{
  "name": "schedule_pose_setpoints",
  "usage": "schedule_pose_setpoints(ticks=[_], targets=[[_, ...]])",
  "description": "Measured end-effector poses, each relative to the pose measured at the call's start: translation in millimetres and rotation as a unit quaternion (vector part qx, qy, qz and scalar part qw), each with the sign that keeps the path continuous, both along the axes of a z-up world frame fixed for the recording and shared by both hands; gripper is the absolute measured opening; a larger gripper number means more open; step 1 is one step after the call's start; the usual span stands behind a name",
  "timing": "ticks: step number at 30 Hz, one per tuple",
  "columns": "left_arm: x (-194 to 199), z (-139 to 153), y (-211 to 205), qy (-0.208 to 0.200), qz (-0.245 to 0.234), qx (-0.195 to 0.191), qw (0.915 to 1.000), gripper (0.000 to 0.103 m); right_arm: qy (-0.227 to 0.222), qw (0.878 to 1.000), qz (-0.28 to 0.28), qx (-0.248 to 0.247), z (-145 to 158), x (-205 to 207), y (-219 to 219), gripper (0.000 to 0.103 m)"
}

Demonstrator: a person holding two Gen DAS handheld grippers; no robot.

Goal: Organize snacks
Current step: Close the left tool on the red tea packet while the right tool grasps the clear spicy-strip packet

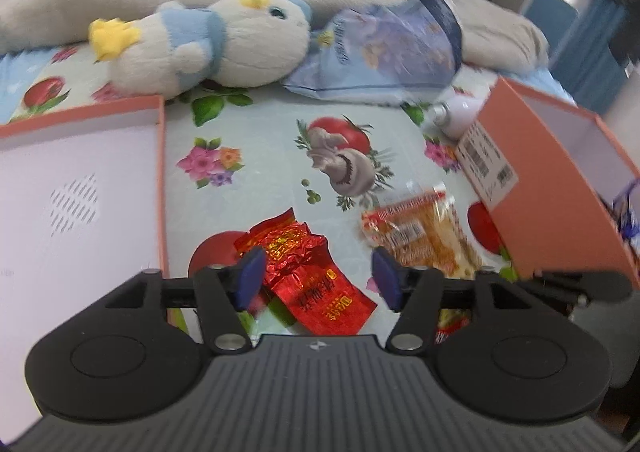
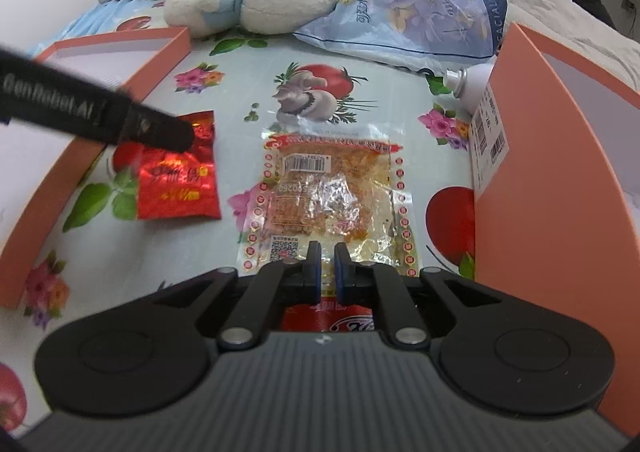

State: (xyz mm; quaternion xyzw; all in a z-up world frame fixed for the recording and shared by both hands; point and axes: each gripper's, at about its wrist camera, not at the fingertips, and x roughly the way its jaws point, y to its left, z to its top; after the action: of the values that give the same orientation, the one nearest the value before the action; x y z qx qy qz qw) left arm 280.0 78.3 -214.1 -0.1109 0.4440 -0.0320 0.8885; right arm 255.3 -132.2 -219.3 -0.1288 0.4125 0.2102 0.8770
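Observation:
A red foil snack packet lies on the flowered cloth. My left gripper hovers open over it, its blue pads either side and not touching it. Right of it lies a clear packet of orange snack. In the right wrist view that orange packet is flat just ahead of my right gripper, whose pads stand almost together with nothing clearly pinched. The left gripper's black housing reaches over the red packet. Another red wrapper peeks out beneath the right gripper.
An orange box with a white inside stands at the left. A taller one at the right holds a blue wrapper. Behind lie a plush toy, a blue tissue pack, a white bottle and a grey blanket.

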Motion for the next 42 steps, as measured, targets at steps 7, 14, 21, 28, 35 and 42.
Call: schedule_pose_setpoints(ticks=[7,14,21,28,35,42], targets=[[8.8,-7.2,1.8,0.021,0.042,-0.019,0.9987,0.074,-0.028,0.999,-0.008,0.028,15.5,6.0,-2.5,0.037],[22.3,-23.5,4.0,0.042,0.057,-0.018,0.9973,0.074,-0.042,0.999,-0.012,0.029,9.6,23.6,5.9,0.087],[30.2,-32.6,9.3,0.048,0.074,-0.03,0.9956,0.076,-0.024,1.0,-0.018,0.009,-9.3,40.8,14.0,0.094],[39.5,-36.8,0.3,0.036,0.064,-0.003,0.9973,0.076,-0.017,0.999,-0.03,0.018,-13.0,45.3,14.2,0.095],[40.5,-39.8,-9.0,0.032,0.048,0.027,0.998,0.076,-0.003,1.0,0.005,0.022,-7.8,43.5,21.4,0.068],[35.8,-40.4,-14.6,0.024,0.04,0.06,0.9971,0.062,-0.008,0.999,0.035,0.016,-3.1,40.6,29.4,0.042]])
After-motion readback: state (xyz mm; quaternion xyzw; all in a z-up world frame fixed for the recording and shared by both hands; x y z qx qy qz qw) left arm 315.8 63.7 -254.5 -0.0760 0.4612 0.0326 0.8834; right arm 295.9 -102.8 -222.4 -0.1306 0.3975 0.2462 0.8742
